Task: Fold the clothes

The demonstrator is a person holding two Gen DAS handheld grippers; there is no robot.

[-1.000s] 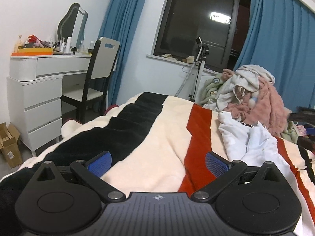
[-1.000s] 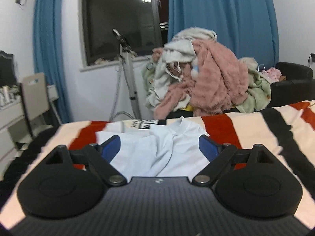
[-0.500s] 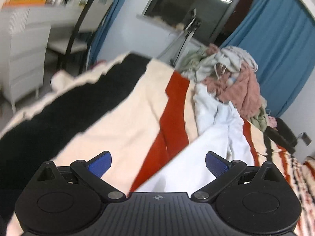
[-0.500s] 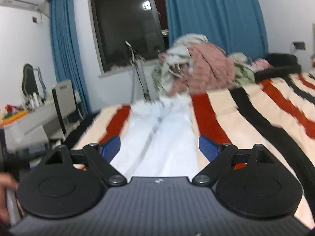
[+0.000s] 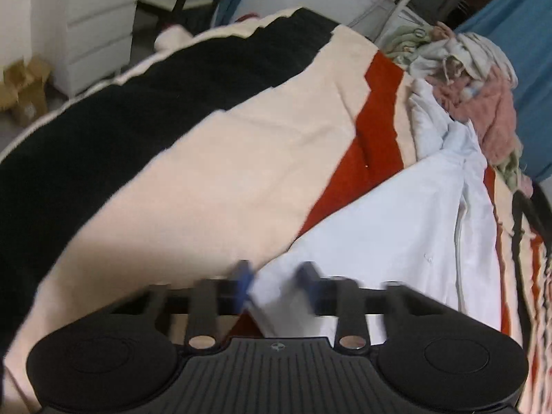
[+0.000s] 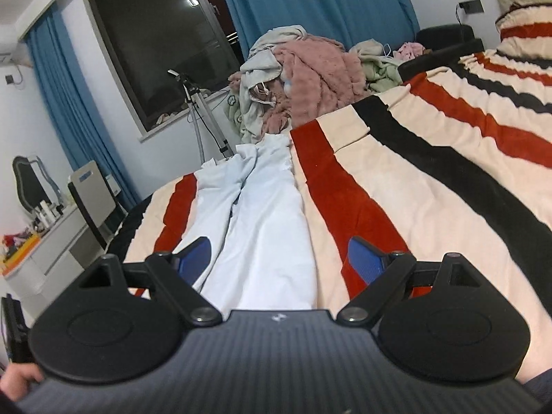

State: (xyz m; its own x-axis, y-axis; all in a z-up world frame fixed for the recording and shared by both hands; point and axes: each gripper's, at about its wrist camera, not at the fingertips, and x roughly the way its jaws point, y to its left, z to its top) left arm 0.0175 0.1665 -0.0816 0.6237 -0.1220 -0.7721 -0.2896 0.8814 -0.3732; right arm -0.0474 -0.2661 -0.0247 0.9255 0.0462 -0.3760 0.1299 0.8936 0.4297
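White clothing [image 5: 407, 227], a long pale garment, lies stretched along the striped blanket [image 5: 241, 172] on the bed, running from its near end away toward the pile of laundry [image 6: 303, 76] at the far end. In the right wrist view the garment [image 6: 265, 227] lies lengthwise over the cream and red stripes, its far end crumpled just before the pile.

The left gripper [image 5: 276, 284] has its blue pads drawn close together, with the near left corner of the garment between them; motion blur smears the fingers [image 5: 243, 276], so whether they have fully clamped the cloth cannot be told. The corner cloth appears slightly raised off the blanket there.

The right gripper [image 6: 279, 258] sits spread wide, its blue pads [image 6: 362, 258] well apart, holding nothing. It hangs low above the near end of the garment, the left pad over the white cloth, the right pad over a red stripe.

Blue curtains [image 6: 310, 3] and a dark window [image 6: 162, 41] stand behind the pile.
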